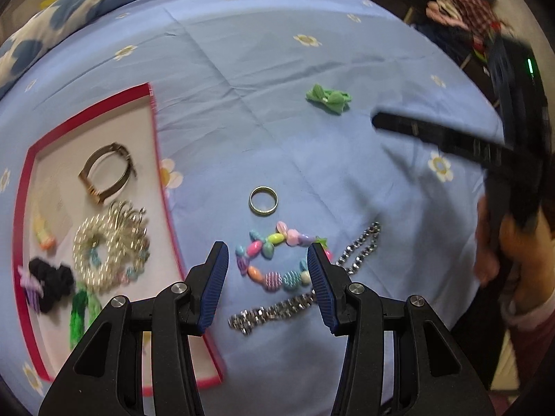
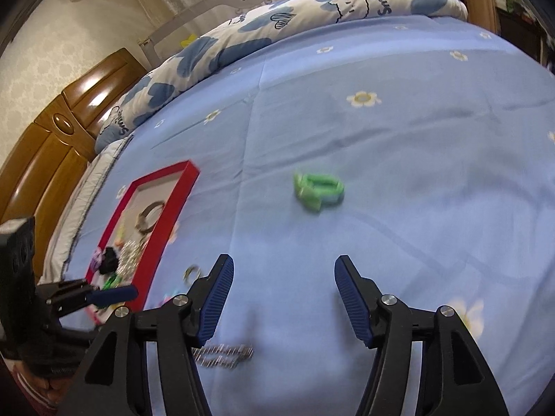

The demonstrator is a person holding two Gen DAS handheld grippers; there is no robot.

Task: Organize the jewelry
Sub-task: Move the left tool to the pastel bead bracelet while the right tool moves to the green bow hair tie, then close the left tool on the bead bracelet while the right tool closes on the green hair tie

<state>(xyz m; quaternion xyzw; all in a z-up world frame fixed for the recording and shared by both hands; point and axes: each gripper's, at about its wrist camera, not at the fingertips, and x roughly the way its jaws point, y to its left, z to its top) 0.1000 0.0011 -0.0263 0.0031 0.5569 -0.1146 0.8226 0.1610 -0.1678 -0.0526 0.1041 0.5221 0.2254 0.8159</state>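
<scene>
My left gripper [image 1: 267, 254] is open above a colourful bead bracelet [image 1: 277, 260] on the blue bedsheet, with nothing between its fingers. A gold ring [image 1: 263, 200] lies just beyond the beads, and a silver chain [image 1: 305, 298] curls to their right. A red-rimmed tray [image 1: 152, 131] on the left holds a gold bangle [image 1: 105, 170], a pearl bracelet [image 1: 104, 253], a black scrunchie [image 1: 52, 284] and other pieces. My right gripper [image 2: 283, 270] is open and empty over the sheet. A green bow hair tie [image 2: 317, 190] lies ahead of it, seen also in the left wrist view as a green bow [image 1: 329, 98].
A folded blue-and-white quilt [image 2: 277, 24] lies along the far side of the bed. A wooden headboard [image 2: 52, 145] stands at the left. A person's hand [image 1: 499, 256] holds the right gripper's body [image 1: 451, 138]. Clutter sits off the bed at the far right [image 1: 458, 10].
</scene>
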